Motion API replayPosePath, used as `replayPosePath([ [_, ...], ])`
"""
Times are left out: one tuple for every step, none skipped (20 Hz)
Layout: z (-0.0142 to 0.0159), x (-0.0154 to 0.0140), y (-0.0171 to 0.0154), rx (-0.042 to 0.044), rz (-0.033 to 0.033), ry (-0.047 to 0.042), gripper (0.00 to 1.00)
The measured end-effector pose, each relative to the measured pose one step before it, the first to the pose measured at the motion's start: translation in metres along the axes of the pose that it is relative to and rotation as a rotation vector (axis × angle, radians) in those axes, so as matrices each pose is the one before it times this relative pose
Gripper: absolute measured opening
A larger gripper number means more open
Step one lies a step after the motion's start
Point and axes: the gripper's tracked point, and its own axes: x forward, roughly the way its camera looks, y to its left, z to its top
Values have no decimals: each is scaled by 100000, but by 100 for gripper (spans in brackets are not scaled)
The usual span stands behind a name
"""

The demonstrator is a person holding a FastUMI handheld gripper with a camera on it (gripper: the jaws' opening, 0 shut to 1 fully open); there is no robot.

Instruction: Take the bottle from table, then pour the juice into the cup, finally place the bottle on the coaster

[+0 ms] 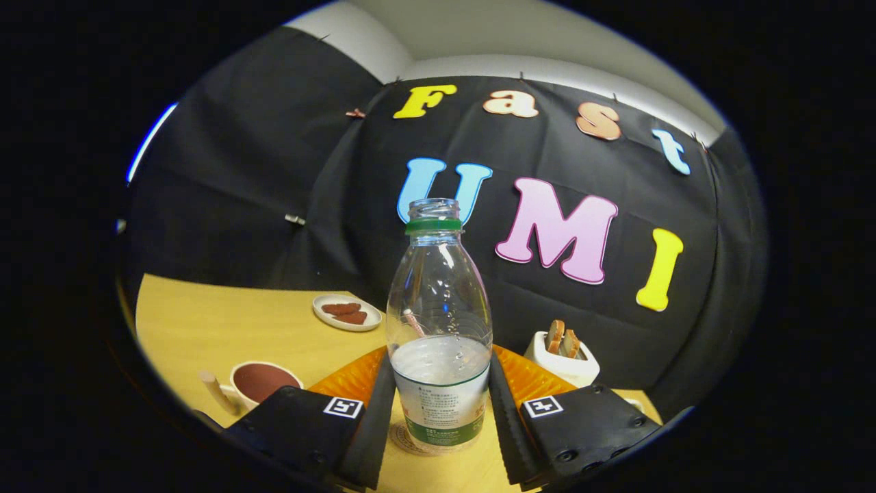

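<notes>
Two fingers of the tool (441, 418) flank an uncapped clear plastic bottle (439, 322), spread about as wide as its body, though whether both actually press on it cannot be told. The bottle (green neck ring, green-banded label, clear liquid filling roughly its lower third) stands upright on a round coaster (410, 438) on the yellow wooden surface (226, 322). A cup (263, 382) of brown liquid sits near the surface's left edge, a small white plate (347, 312) with reddish-brown pieces lies toward its far edge, and a white toaster (562, 359) holding two slices stands near its right edge.
</notes>
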Motion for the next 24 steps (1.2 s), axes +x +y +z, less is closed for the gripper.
replayPosePath([
  [81, 296, -391, 2974, -711, -543, 70],
  [42, 641, -421, 1599, -503, -302, 70],
  [-164, 338, -227, 1214, -48, -183, 70],
  [-311, 161, -25, 1035, 139, 484, 70],
  [-343, 270, -175, 1022, -138, 430, 70],
  [-195, 58, -102, 815, 54, 190, 70],
  [-155, 197, 0, 1092, 381, -59, 70],
  [-400, 269, -50, 1188, 198, 328, 70],
  [-502, 293, -143, 1263, -52, 787, 70],
  [-531, 329, -124, 1750, -584, 717, 70],
  [-380, 339, 15, 2647, -167, 161, 70],
  [-495, 245, 49, 2884, -236, 346, 70],
  [-511, 138, -286, 2669, -464, 530, 70],
  [-545, 73, -245, 2184, -257, 598, 70],
  [-384, 235, -260, 1150, -364, 712, 71],
  [-358, 199, -155, 307, -88, 501, 71],
  [-356, 107, -106, -591, 169, 248, 71],
  [-427, 144, -27, -1246, 291, 353, 71],
  [-250, 108, -212, -1349, -282, 378, 71],
  [-251, 111, -268, -603, -293, 292, 71],
  [-255, 145, -151, 294, -196, 439, 71],
  [-302, 211, 138, 721, 81, 498, 72],
  [-132, 81, 79, 610, 135, 309, 72],
  [-328, 113, -16, 60, -47, 556, 72],
])
